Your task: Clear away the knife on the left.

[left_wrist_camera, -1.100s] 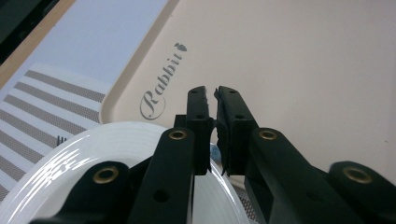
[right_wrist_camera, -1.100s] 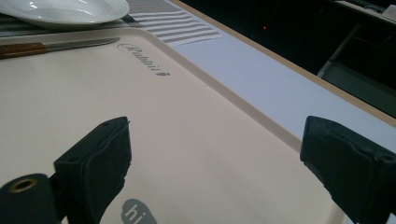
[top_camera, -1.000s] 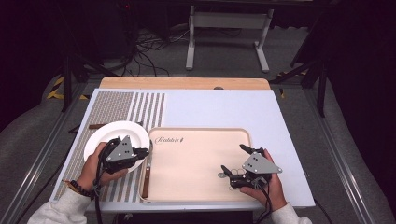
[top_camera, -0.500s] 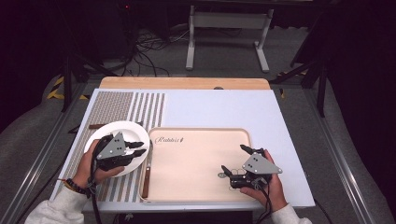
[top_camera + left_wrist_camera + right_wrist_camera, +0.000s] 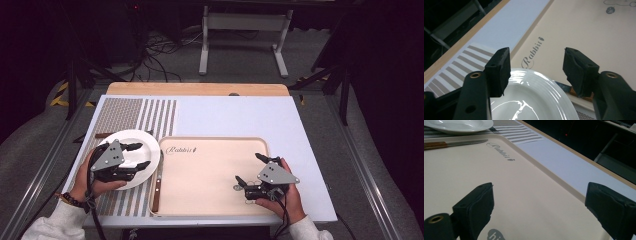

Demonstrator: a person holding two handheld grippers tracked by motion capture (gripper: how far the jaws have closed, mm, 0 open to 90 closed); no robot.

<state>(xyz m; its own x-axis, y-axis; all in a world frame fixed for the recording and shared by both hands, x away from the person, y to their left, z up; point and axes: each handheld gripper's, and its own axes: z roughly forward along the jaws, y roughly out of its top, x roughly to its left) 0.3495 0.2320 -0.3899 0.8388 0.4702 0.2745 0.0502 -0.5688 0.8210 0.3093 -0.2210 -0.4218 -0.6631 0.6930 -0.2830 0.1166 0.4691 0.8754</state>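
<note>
Dark floor and cabling surround a pale blue tabletop bearing a striped placemat point(image 5: 135, 117). Nearest, the left gripper point(image 5: 136, 156) hovers over the round white ceramic plate point(image 5: 145, 145); its jaws have just been opening and now stand released, the plate's rim below and between them but unclamped, where a second ago they were nearly closed. The plate appears set down on the placemat, just beside the beige plastic tray point(image 5: 210, 170). A wooden-handled knife point(image 5: 157, 187) lies along the tray's left edge, close to any slide. The right gripper point(image 5: 250, 170) waits spread wide over the tray.

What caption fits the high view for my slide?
Left tongs open over the white plate, right tongs open above the tray.
</note>
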